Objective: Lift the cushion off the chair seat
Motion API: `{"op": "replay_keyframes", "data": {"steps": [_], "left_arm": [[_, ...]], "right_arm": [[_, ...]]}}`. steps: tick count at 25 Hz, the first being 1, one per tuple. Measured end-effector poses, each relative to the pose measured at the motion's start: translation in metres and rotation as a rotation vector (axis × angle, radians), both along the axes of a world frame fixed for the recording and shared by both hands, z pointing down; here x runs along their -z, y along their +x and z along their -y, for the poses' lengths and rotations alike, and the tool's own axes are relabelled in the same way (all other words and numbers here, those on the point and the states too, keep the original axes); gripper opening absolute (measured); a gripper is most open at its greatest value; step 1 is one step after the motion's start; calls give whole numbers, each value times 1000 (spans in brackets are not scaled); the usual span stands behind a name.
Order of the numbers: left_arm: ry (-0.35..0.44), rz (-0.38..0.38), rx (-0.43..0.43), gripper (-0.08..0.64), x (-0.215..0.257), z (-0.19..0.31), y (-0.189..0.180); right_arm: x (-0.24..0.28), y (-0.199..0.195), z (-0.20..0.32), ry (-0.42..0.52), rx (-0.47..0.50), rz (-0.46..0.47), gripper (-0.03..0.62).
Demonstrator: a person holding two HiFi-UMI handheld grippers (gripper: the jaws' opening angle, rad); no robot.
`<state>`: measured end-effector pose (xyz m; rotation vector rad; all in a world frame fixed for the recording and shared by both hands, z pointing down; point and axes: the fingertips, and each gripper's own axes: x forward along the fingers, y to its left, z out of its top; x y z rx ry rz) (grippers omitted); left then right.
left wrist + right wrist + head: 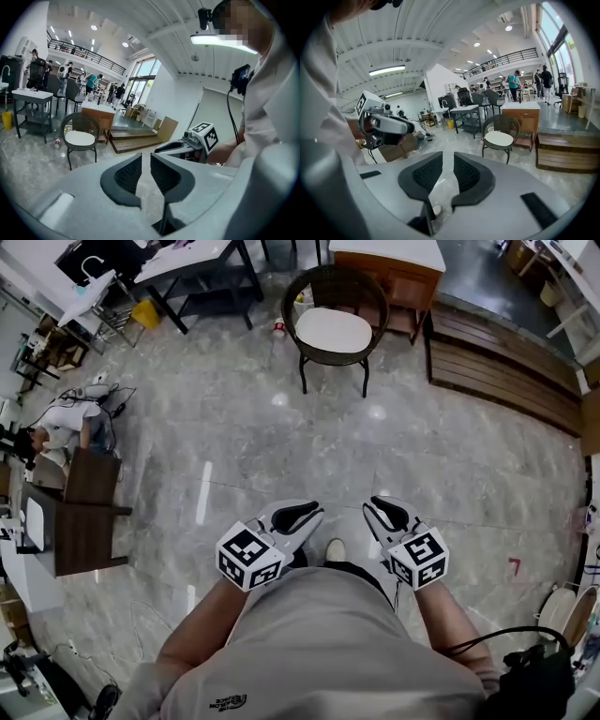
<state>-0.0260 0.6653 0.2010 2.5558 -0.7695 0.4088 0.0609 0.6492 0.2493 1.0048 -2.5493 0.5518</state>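
- Head view: the left gripper (298,517) and right gripper (386,512) are held side by side near the person's torso. The white cushion (334,330) lies on the seat of the wicker chair (298,298), well apart from both, across a polished stone floor (234,446). Risk: the glossy floor may be slippery on the approach.
- Left gripper view: the jaws stand slightly apart with nothing between them. Risk: so narrow a gap would probably ride over the cushion edge instead of taking it.
- Right gripper view: the jaws stand slightly apart and empty. A wooden platform (567,152) sits just beside the chair, and a wide swing could strike it. The room is a large open hall with desks and people at the far side.
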Motion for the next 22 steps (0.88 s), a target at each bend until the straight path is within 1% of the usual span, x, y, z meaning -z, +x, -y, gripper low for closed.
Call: {"op": "replay_keyframes", "data": {"steps": [4,8,12,14,17,22], "left_arm": [[-6,4,-30,67,-2,35,11],[-31,0,-66,67,-15,76,11],[-58,-25,-111,64,-24,132,8],[-74,-37,-132,35,-23,166,5],[-73,-43,-166,8,-16,219,-2],[-83,-31,-208,6,-19,293,-33]], "right_arm": [[-5,13,32,-9,-50,14,74],[-14,16,69,-19,-99,4,74],[-18,20,118,-39,-155,-20,74],[-17,19,148,-53,-182,-30,74],[-16,15,198,-73,-214,-42,74],[-25,-7,276,-107,-251,-39,74]]}}
